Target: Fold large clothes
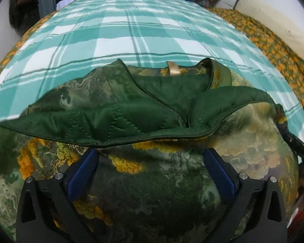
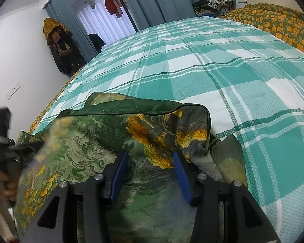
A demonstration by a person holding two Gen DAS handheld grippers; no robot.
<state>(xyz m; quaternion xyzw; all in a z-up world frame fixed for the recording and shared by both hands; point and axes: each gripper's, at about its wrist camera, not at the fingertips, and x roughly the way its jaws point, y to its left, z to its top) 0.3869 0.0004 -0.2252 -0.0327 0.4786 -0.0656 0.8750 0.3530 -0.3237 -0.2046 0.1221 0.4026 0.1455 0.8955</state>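
Left wrist view, left to right. Dark clothing hanging (image 1: pixel 20 10), upper left of the frame, against the wall. Checked teal bedspread (image 1: pixel 119 38), across the upper half. Green printed jacket (image 1: pixel 156 182), filling the lower half, lying on the bedspread; its dark green quilted lining (image 1: pixel 115 119) is turned back in a band across the middle, and a pale neck loop (image 1: pixel 173 68) sits at the collar. Left gripper (image 1: pixel 150 158), bottom centre, jaws spread wide over the printed cloth, nothing pinched. Orange-flowered quilt (image 1: pixel 273 48), right edge.

Right wrist view, left to right. A hand (image 2: pixel 4 184) on the other gripper's blurred handle, lower left. Same jacket, lower centre, its edge folded over. Right gripper (image 2: pixel 151 158), bottom centre, jaws partly apart with bunched jacket cloth between them; whether the pads pinch it cannot be told. Bedspread to the right.
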